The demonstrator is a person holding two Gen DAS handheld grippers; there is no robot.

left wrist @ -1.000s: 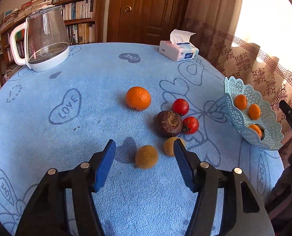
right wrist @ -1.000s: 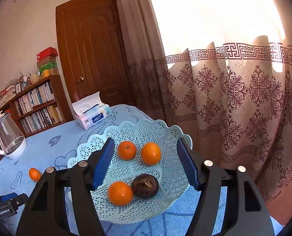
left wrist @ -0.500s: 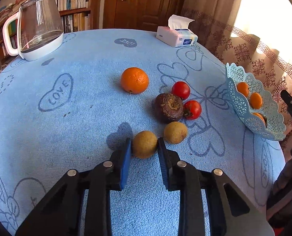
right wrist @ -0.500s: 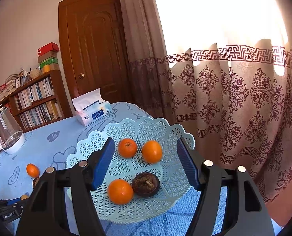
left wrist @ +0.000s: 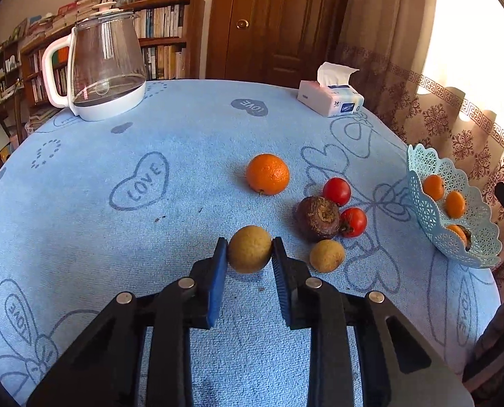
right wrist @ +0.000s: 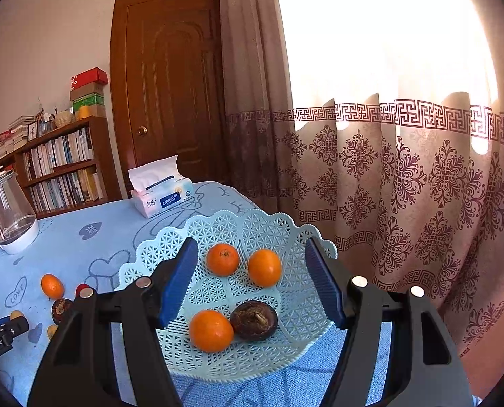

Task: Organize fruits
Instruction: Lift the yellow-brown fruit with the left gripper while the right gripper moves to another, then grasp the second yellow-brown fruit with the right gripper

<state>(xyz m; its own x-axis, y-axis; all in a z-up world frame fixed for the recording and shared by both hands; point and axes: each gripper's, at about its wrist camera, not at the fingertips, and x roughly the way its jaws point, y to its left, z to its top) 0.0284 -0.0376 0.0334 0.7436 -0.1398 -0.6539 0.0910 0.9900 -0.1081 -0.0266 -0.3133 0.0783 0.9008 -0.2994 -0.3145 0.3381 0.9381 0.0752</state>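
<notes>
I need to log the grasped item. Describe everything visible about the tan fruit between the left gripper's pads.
The tan fruit is small, round, yellowish-brown, with a matte, finely speckled skin and no stem showing. It sits between the two blue pads of the left hand-held gripper, which press its sides. Whether it has left the blue tablecloth is unclear. A similar fruit lies apart on its right.

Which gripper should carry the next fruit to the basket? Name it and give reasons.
Left. The left gripper is shut on the yellow-brown fruit, so it can carry it to the basket. The right gripper hangs open and empty over the basket, away from the loose fruit.
</notes>
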